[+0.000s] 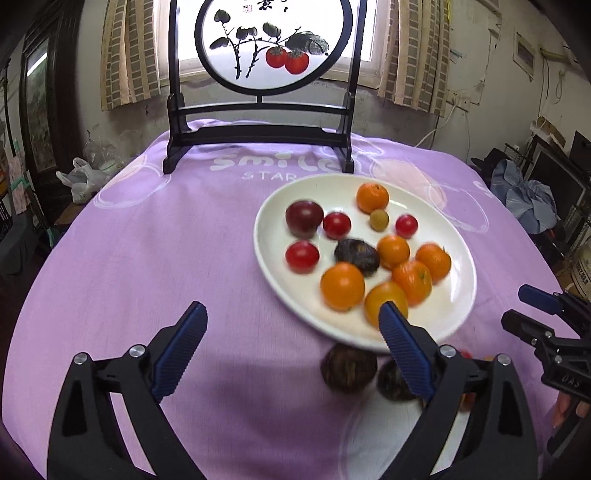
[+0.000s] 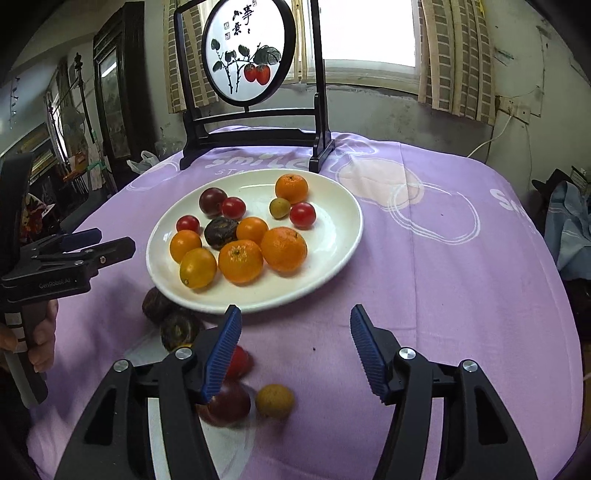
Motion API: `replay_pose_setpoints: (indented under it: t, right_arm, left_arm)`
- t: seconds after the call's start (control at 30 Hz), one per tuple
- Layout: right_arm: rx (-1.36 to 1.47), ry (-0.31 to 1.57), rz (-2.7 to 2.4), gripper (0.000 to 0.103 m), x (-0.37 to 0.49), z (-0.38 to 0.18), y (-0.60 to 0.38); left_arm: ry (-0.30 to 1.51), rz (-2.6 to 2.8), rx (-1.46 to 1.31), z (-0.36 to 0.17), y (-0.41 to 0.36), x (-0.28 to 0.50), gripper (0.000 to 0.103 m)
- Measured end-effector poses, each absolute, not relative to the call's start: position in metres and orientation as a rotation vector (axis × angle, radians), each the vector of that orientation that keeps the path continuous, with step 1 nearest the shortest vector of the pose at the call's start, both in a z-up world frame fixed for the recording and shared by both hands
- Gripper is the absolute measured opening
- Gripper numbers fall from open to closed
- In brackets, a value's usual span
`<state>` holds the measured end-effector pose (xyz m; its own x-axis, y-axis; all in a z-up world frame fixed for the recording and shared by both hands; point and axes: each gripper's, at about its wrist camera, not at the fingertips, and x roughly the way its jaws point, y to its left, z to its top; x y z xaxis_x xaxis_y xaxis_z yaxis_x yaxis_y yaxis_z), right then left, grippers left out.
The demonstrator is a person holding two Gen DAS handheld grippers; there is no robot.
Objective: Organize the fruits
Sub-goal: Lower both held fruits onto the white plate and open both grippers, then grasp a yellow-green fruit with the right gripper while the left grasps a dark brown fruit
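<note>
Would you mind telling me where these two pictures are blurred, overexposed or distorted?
Left wrist view: the fruit on the white plate is smeared by motion blur, and the window is blown out. Right wrist view: plate fruit is sharper, the loose plum near the right claw is blurred. Both views bow the purple tablecloth outward.
</note>
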<state>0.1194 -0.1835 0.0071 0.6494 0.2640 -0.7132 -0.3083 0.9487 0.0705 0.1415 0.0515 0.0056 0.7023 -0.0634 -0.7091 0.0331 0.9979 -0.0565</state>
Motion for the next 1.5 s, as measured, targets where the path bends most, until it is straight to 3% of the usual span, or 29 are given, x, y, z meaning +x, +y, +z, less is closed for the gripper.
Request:
replay_pose_setpoints:
  t: [0.37, 0.87, 0.9, 1.07, 1.23, 1.5]
  right_arm:
    - [-0.097, 0.838, 0.277, 0.062, 0.061, -0.014, -0.2]
    - [-0.214, 0.925, 0.301, 0.056, 0.091, -0.044, -0.173]
    - [-0.21, 0.923, 0.311, 0.054, 0.094, -0.045, -0.172]
    - [-0.191, 0.92, 0.37, 0.028, 0.101, -0.043, -0.167]
    - [-0.16, 0.906, 0.349, 0.027, 0.093, -0.034, -0.174]
    - [-0.114, 0.88, 0.361, 0.027, 0.085, -0.024, -0.185]
  left_arm:
    - [0.839, -0.084, -0.013, -0.018, 0.045, 0.1, 0.092]
    - [0.878, -0.129, -0.026, -0.03, 0.049, 0.1, 0.092]
    - [0.882, -0.13, -0.028, -0.031, 0.049, 0.101, 0.092]
    - [0.9, -0.132, -0.024, -0.037, 0.047, 0.104, 0.092]
    - [0.901, -0.131, 0.004, -0.041, 0.042, 0.105, 0.092]
    - [0.947, -0.117, 0.072, -0.055, 0.025, 0.119, 0.077]
